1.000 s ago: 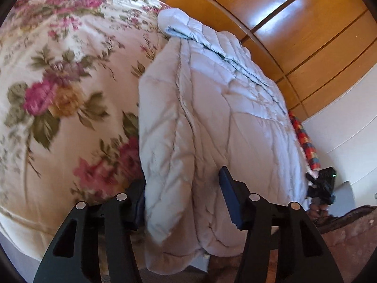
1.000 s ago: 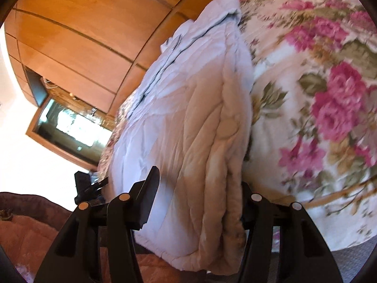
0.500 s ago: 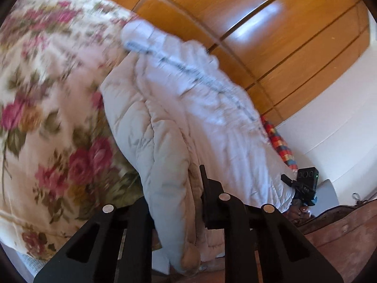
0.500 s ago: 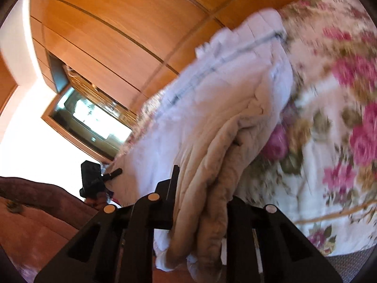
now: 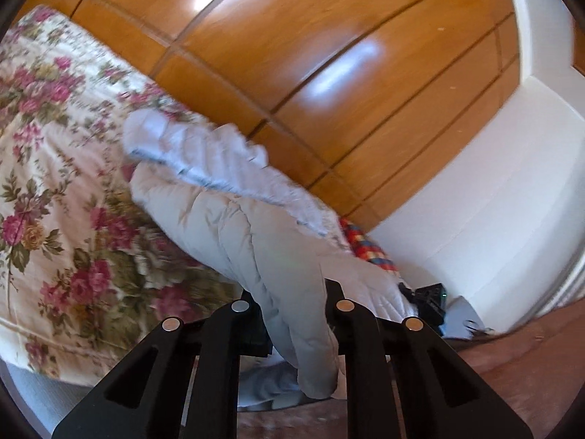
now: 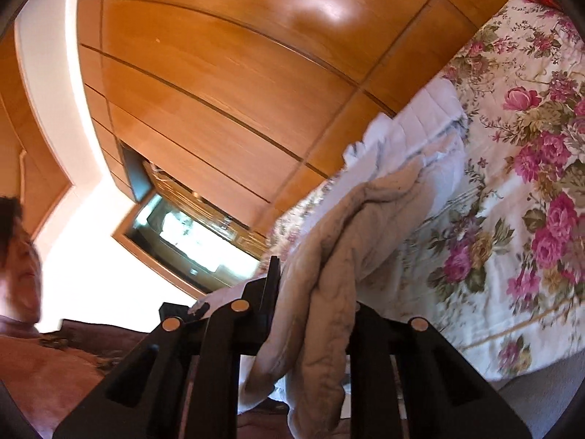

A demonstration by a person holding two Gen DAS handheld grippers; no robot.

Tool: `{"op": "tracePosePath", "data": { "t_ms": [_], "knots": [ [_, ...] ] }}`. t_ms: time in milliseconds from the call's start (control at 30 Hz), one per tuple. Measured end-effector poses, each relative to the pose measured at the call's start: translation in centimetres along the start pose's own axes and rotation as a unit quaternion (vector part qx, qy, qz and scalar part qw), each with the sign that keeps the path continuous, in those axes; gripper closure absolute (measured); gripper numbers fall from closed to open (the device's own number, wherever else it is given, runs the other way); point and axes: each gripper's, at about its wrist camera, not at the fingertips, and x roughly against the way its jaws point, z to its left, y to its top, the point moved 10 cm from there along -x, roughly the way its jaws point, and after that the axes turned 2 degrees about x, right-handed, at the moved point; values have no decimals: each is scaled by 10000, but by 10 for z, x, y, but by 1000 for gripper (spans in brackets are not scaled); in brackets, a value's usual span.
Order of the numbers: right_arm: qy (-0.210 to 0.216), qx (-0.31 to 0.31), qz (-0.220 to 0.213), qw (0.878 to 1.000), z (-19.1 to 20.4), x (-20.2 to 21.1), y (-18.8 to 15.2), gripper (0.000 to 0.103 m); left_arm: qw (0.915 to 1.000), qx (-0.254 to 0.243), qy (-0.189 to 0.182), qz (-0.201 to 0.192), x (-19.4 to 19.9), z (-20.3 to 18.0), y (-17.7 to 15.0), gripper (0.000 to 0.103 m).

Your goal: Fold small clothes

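Note:
A pale quilted puffer jacket (image 5: 226, 212) lies on a bed with a floral cover (image 5: 55, 183), its near end lifted off the cover. My left gripper (image 5: 292, 292) has a fold of the jacket's near edge between its fingers, and its jaws are closing on it. In the right wrist view the same jacket (image 6: 402, 190) rises from the floral cover (image 6: 512, 183) toward my right gripper (image 6: 316, 285), which is shut on a thick bunch of the other near corner. Loose fabric hangs below both grippers.
A glossy wooden wardrobe (image 5: 292, 55) runs behind the bed. A checked cloth (image 5: 365, 245) and a small black camera (image 5: 427, 296) sit beyond the jacket's right side. A person's head (image 6: 14, 256) shows at the left edge, above reddish-brown fabric (image 6: 55, 366).
Both grippers closed from wide open onto the jacket's near edge, then rose and tilted up. The jacket's near end has come up off the bed cover.

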Motion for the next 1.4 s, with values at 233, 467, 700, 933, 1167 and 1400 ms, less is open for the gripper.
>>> {"op": "tracePosePath", "data": {
  "t_ms": [233, 467, 700, 933, 1167, 1400],
  "knots": [
    [572, -401, -178, 9974, 29, 40, -22, 87, 9959, 155, -820, -337, 58, -54, -16, 90],
    [632, -1016, -533, 9914, -2, 32, 3, 87, 9927, 867, -804, -258, 41, -22, -11, 90],
    [779, -1451, -757, 9834, -33, -23, 63, 84, 9805, 1844, -647, -206, -9, 39, 39, 89],
    [486, -1746, -685, 9811, -74, -76, 107, 81, 9717, 2317, -437, -157, -58, 92, 80, 89],
    [84, -2284, -837, 9699, -123, -96, 119, 81, 9657, 2588, 37, -208, -92, 142, 101, 87],
    [-443, -2442, -985, 9637, -165, -115, 130, 69, 9628, 2647, 459, -275, -117, 169, 117, 69]
  ]
}}
